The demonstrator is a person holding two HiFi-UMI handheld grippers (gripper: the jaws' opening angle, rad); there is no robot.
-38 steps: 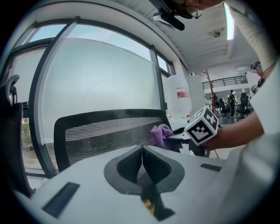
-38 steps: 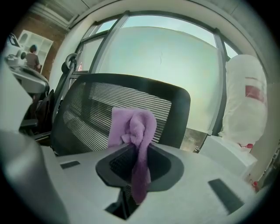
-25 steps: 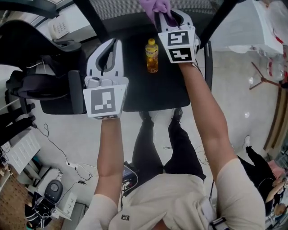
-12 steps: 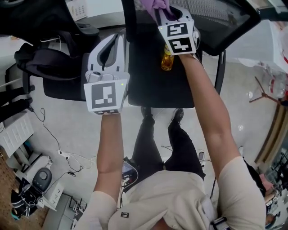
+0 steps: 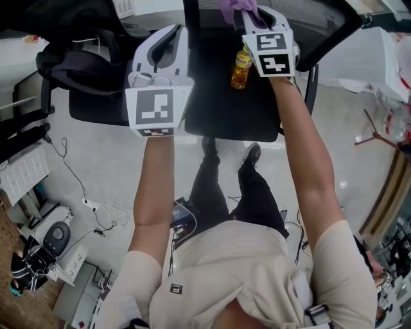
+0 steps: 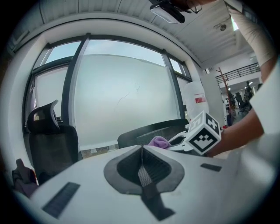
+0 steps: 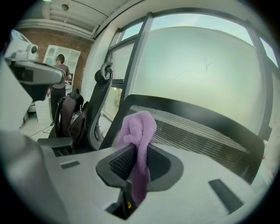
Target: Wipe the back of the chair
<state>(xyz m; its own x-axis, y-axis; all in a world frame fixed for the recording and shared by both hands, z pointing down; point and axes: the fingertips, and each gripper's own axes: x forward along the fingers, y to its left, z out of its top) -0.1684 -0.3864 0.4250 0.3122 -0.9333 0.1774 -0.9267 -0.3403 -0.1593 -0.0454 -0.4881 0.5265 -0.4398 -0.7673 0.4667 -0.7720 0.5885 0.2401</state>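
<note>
A black office chair with a mesh back stands in front of me; its seat lies below both grippers in the head view. My right gripper is shut on a purple cloth, whose bunched end sticks up past the jaws just short of the mesh back's top rim. The cloth shows at the top edge of the head view. My left gripper hovers left of it, over the seat's left edge, jaws shut with nothing between them. The left gripper view shows the chair back and the cloth ahead.
A yellow bottle stands on the chair seat by the right gripper. A second black chair with a dark bag on it stands to the left. Cables and equipment lie on the floor at lower left. A person stands far left.
Both grippers have shifted to the right and slightly toward the chair back. The view has swung, so the chair and bottle sit higher and further right in the head view.
</note>
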